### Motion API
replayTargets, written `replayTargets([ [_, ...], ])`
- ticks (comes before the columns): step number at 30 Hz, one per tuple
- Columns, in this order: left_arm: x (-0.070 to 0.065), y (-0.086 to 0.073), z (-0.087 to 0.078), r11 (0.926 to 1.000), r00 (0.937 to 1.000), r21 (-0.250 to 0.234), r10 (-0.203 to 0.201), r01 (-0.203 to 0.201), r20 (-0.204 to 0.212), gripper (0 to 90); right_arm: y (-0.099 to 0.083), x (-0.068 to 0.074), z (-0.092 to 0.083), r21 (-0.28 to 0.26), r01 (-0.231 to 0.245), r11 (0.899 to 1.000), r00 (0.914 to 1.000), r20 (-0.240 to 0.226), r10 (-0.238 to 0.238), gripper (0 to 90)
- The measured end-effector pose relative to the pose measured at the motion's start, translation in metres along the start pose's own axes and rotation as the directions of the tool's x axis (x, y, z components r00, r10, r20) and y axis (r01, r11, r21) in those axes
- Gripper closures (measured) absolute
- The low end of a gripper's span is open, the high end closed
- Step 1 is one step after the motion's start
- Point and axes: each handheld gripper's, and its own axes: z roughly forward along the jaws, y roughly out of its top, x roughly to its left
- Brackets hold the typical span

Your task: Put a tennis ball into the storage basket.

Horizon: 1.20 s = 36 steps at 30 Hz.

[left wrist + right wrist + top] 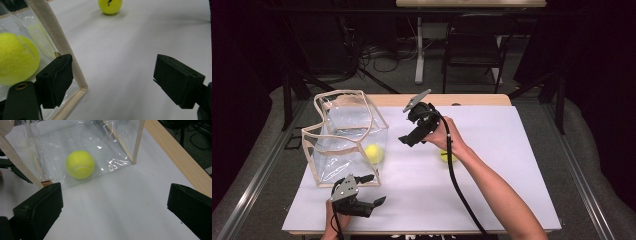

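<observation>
Left hand-held gripper (373, 190) sits low near the front-left corner of the surface (492, 200), jaws apart, nothing between them. One jaw is just beside the front corner seam of the clear bag (344, 137); from its own view I can't tell if it touches the beige trim (63, 47).

Right hand-held gripper (408, 140) is held above the middle of the surface, tilted down toward the bag, jaws wide apart and empty. Its cable (459, 190) trails back along the forearm to the front edge.

Clear bag stands on the left side of the surface, beige-edged, top rim buckled and open. One tennis ball (373, 153) lies inside it on the bottom, against the side facing the middle; the same ball shows through the plastic in the right gripper view (80, 164) and the left gripper view (16, 58).

Second tennis ball (446, 157) lies loose on the surface right of centre, partly hidden by the right wrist, well apart from the bag.

Wooden strip (472, 99) runs along the far edge.
</observation>
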Motion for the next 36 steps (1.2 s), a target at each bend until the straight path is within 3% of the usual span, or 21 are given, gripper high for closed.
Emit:
replayTargets([
  [36, -0.001, 0.001, 0.0, 1.0, 1.0, 0.003, 0.003, -0.003, -0.003, 16.1, -0.064, -0.001, -0.002, 0.057, 0.003, 0.998, 0.9992, 0.039, -0.005, 0.0],
])
